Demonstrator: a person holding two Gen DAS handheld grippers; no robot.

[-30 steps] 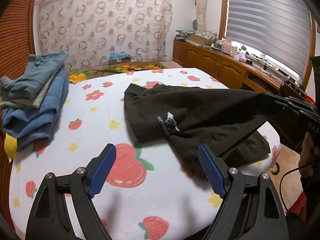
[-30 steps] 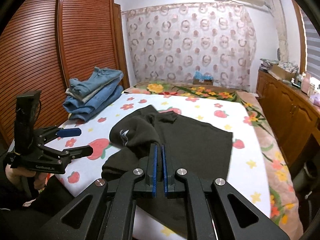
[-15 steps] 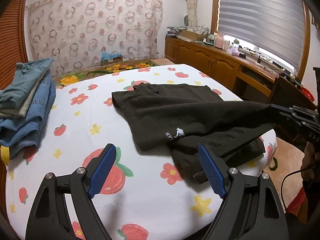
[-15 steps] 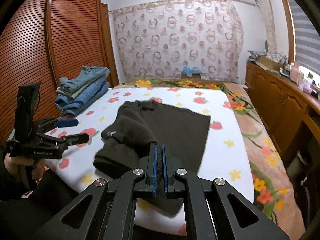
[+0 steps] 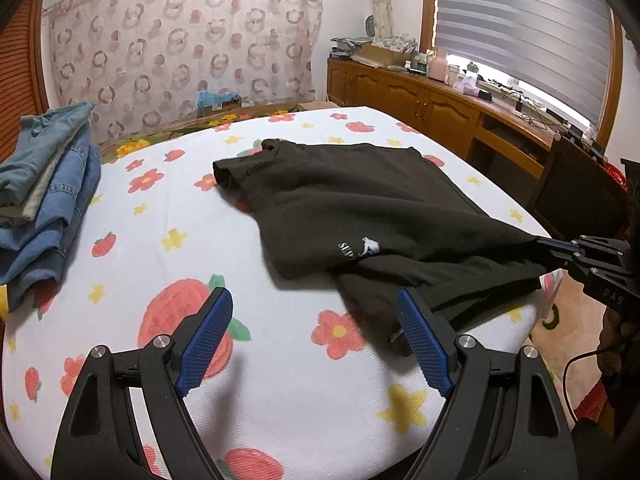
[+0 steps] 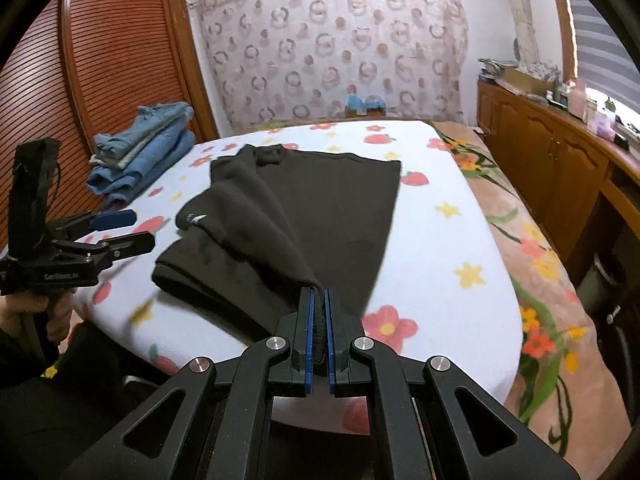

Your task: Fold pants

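Note:
Black pants [image 5: 360,208] with a small white logo lie on the bed, partly bunched; they also show in the right wrist view [image 6: 312,208]. My right gripper [image 6: 317,300] is shut on a corner of the pants at the bed's near edge and holds the cloth stretched; it shows at the right in the left wrist view [image 5: 560,246]. My left gripper [image 5: 316,332] is open and empty above the sheet, left of the pants' near end; it also shows in the right wrist view [image 6: 120,228].
The bed [image 5: 160,216] has a white sheet with fruit and flower prints. A stack of folded jeans [image 5: 44,184] lies at its far left. A wooden cabinet [image 5: 440,108] with clutter runs along the right. A wooden wardrobe [image 6: 100,60] stands at left.
My right gripper has pulled the pants corner back toward the bed's edge, dragging and stretching the cloth. My left gripper stayed open and drew back a little.

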